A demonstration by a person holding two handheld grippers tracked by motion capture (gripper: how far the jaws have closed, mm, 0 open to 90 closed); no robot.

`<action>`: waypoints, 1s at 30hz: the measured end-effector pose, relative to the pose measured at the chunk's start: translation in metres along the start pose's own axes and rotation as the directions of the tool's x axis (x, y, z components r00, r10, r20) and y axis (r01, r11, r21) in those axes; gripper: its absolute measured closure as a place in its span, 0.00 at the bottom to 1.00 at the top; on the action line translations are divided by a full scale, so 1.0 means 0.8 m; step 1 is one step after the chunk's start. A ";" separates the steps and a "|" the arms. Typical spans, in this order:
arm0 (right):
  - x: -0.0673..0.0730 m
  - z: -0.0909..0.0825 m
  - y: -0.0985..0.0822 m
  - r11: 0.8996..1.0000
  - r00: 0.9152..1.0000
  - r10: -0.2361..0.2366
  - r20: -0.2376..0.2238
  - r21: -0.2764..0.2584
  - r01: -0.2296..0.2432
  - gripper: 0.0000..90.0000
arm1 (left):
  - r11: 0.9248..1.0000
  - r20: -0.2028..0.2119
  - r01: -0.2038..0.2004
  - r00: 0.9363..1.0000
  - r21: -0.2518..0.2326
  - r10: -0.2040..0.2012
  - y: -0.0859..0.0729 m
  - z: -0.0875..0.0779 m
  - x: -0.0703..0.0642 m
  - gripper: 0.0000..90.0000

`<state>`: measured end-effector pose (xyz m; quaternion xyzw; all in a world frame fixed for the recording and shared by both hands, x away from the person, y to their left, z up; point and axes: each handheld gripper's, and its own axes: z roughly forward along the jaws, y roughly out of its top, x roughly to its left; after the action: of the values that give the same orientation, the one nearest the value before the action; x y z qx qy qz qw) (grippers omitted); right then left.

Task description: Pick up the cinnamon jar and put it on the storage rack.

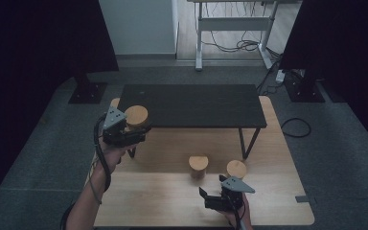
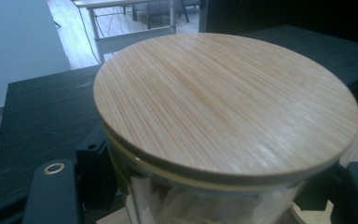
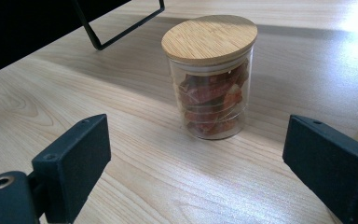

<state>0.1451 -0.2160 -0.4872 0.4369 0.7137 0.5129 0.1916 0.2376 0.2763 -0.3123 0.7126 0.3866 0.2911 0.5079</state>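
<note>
My left gripper (image 1: 139, 128) is shut on a glass jar (image 1: 136, 116) with a round wooden lid, held in the air at the front left corner of the black shelf (image 1: 191, 105). In the left gripper view the lid (image 2: 223, 102) looms close, with pale contents under it and a jaw on each side. My right gripper (image 1: 212, 186) stands open low over the wooden table (image 1: 163, 201), near its front edge. Ahead of its jaws stands a second jar (image 3: 209, 79) with a wooden lid and reddish contents, apart from both jaws.
A third lidded jar (image 1: 236, 168) stands just right of the reddish jar (image 1: 198, 165). The black shelf stands on thin metal legs (image 1: 248, 143) across the back of the table. A desk frame and cables (image 1: 235, 33) lie on the floor beyond.
</note>
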 end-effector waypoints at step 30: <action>0.006 0.000 0.001 1.000 1.000 -0.013 -0.027 0.004 0.013 0.08 | 0.998 -0.063 -0.023 0.998 -0.054 0.019 0.009 0.035 0.003 0.28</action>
<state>0.1429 -0.2120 -0.4856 0.4257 0.7201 0.5160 0.1845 0.2635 0.2628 -0.3140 0.6930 0.3867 0.3291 0.5117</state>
